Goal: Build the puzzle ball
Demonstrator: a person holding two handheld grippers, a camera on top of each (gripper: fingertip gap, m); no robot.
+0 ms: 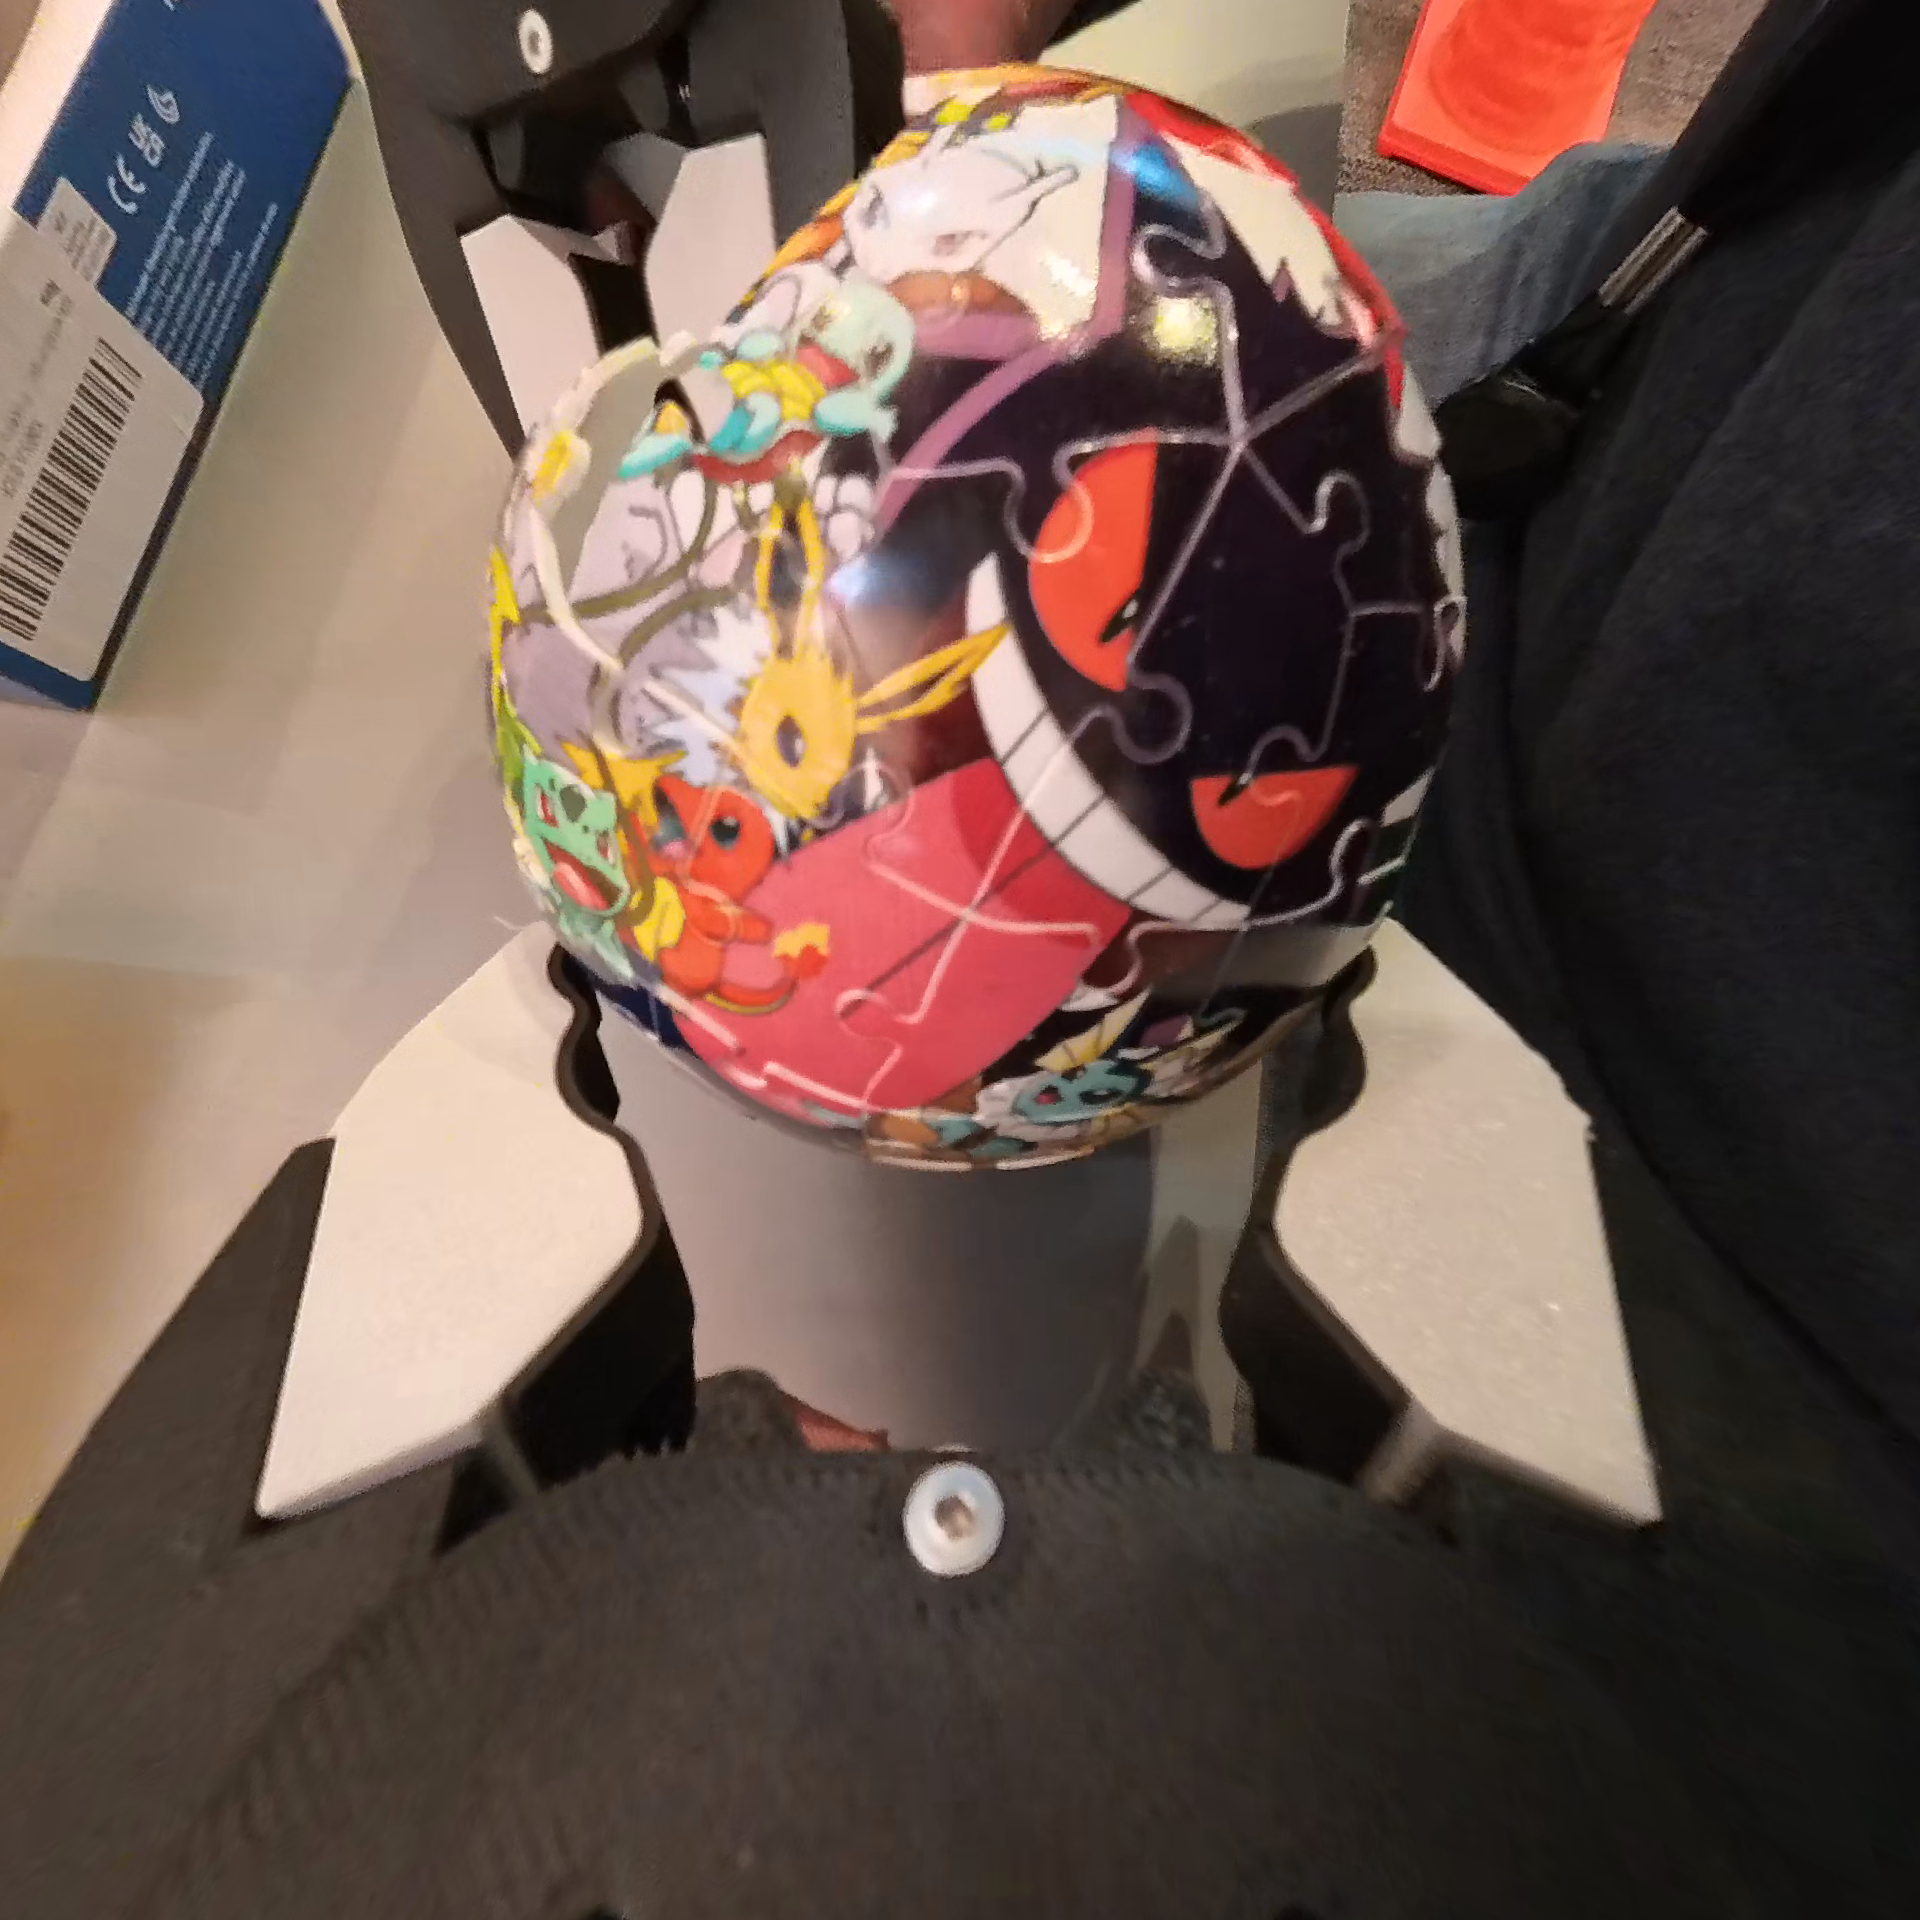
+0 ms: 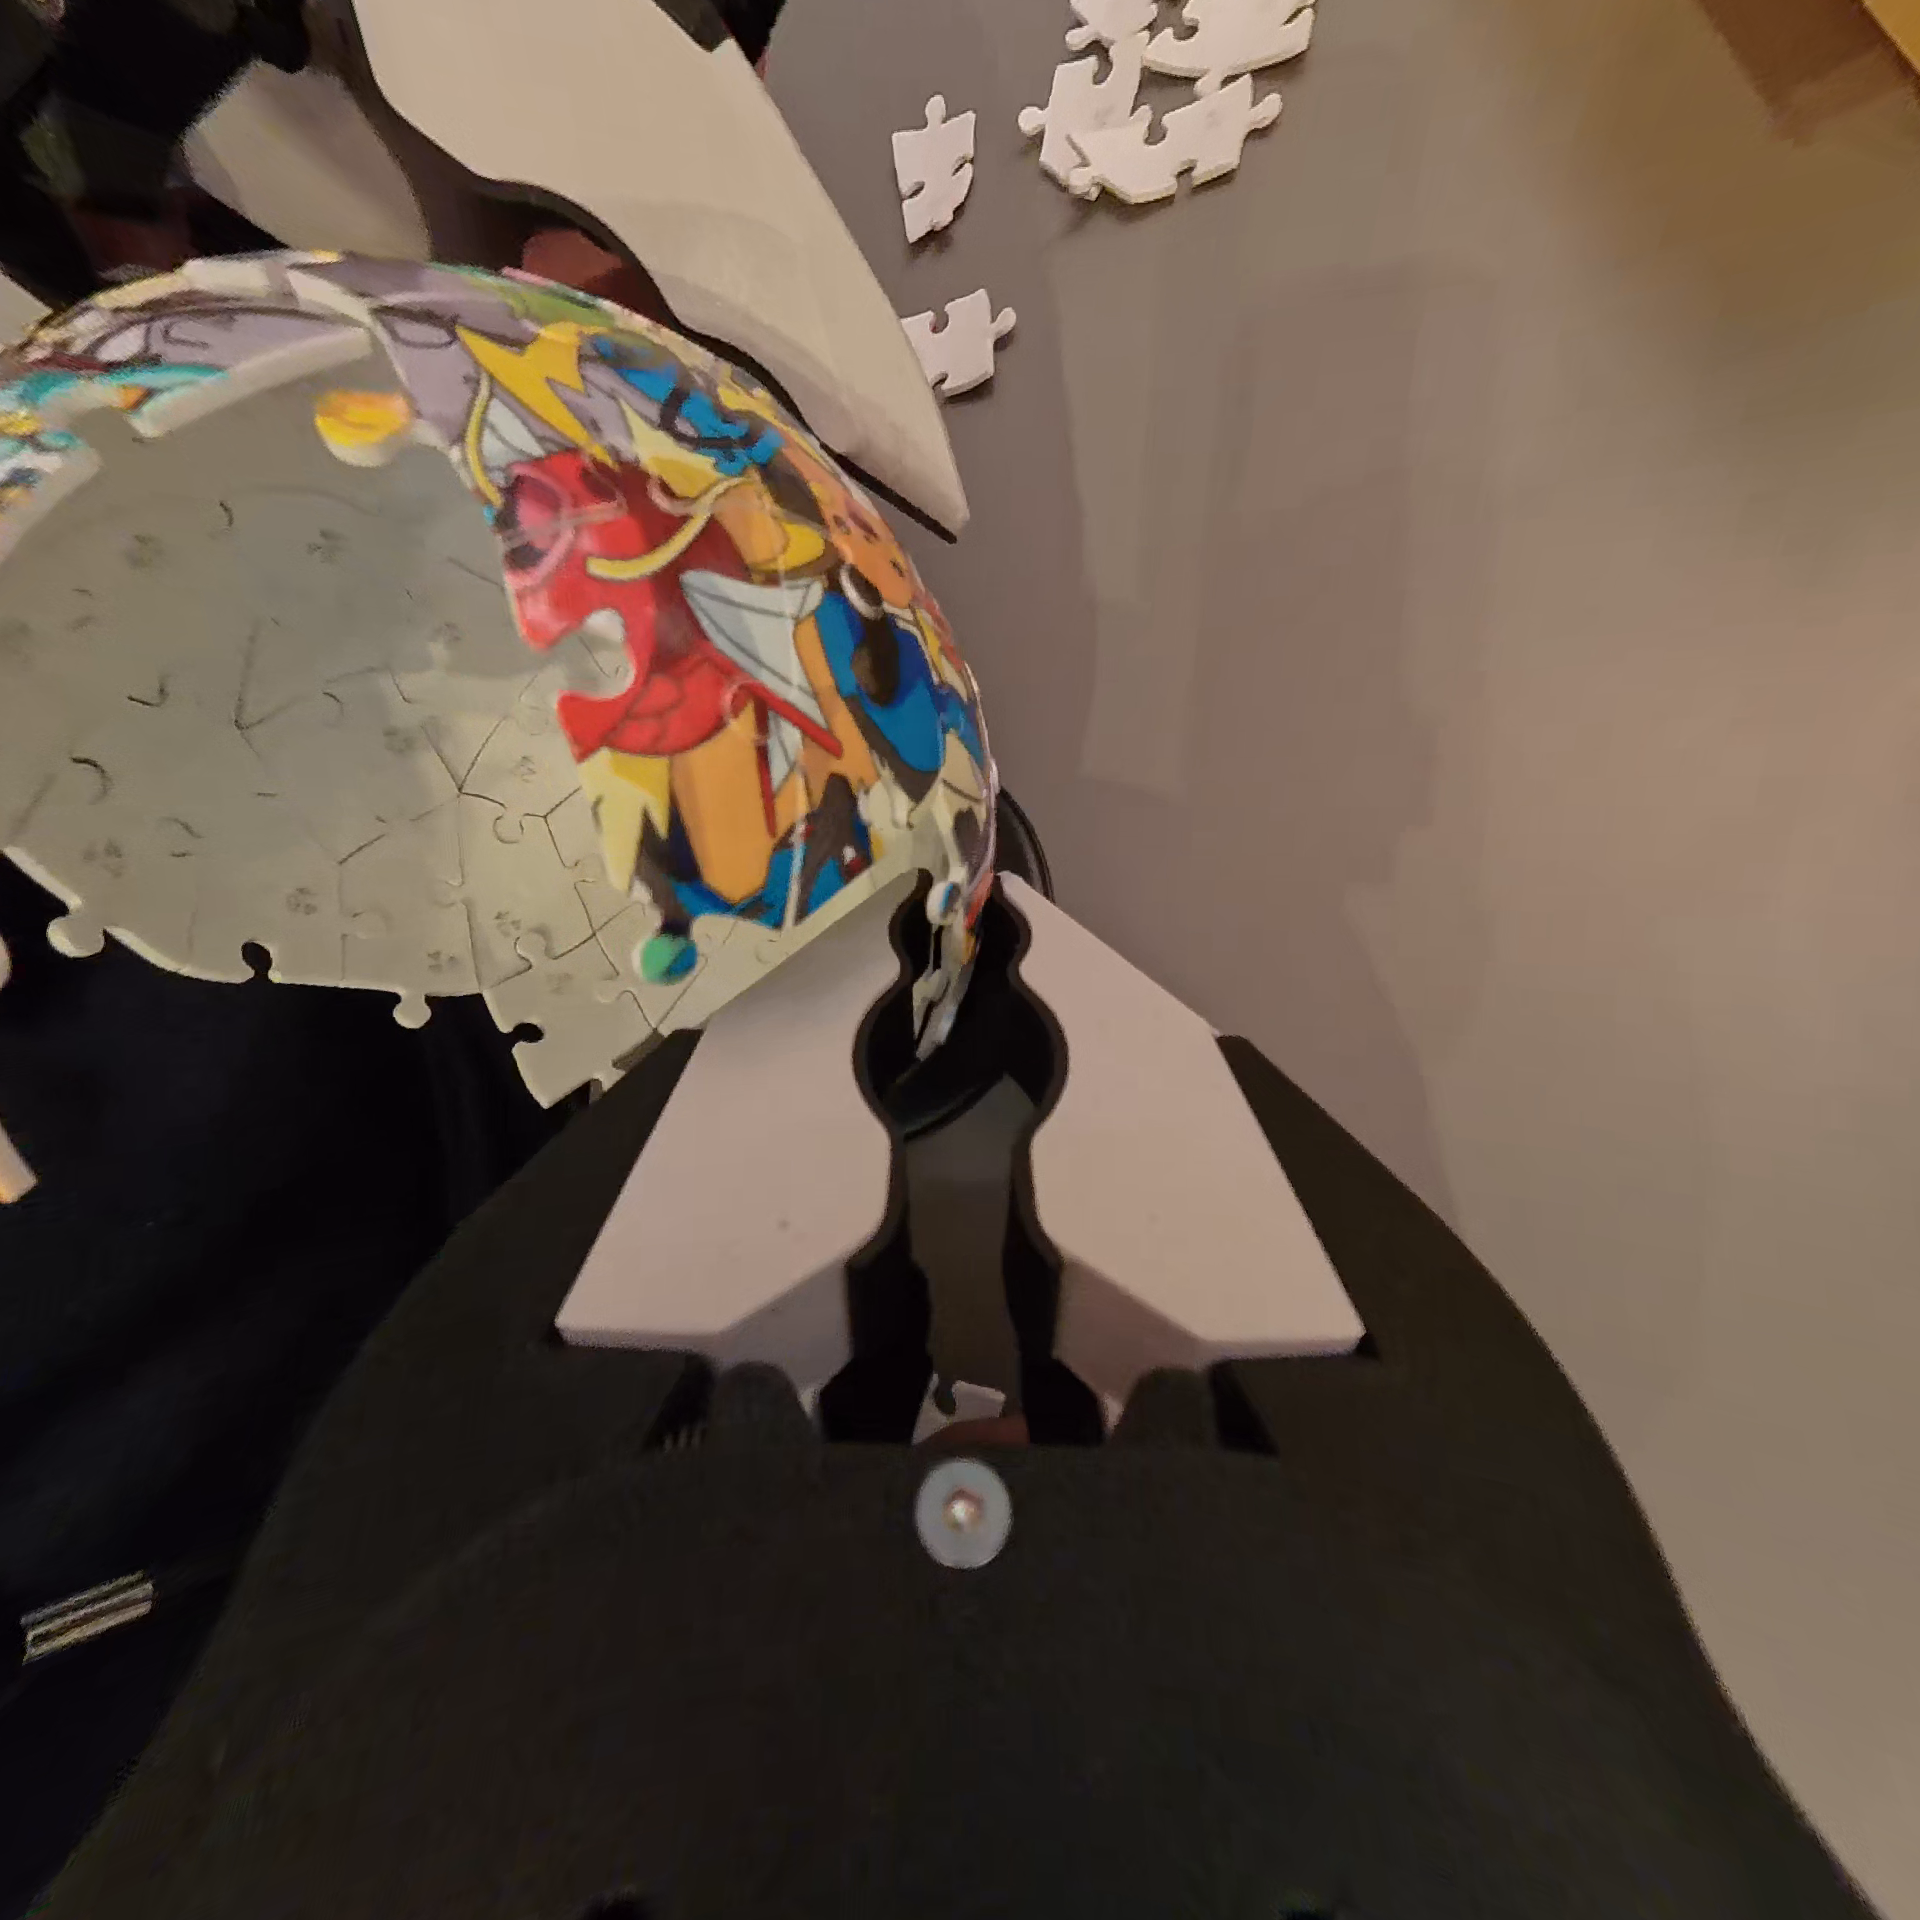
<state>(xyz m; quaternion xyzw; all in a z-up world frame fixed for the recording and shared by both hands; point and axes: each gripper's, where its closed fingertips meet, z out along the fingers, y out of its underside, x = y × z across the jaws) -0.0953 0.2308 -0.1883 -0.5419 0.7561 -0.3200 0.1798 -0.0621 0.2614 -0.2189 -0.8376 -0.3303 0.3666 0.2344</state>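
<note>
Two tongs on one puzzle ball [image 1: 966, 623]: left tongs [image 1: 961, 966] spread wide, cradling its glossy underside at frame centre; right tongs [image 2: 961, 914] nearly closed, pinching the open shell's thin rim, hollow grey inside at left; loose white pieces [image 2: 1143, 125] upper right on the grey bench [image 2: 1455, 727], well apart

Your right tool [image 2: 961, 904] pinches the rim of the part-built puzzle ball [image 2: 748, 644], whose pale hollow inside faces you, while the left tool [image 2: 727, 208] reaches over its top and loose white pieces [image 2: 1153, 125] lie on the grey table [image 2: 1455, 727].
</note>
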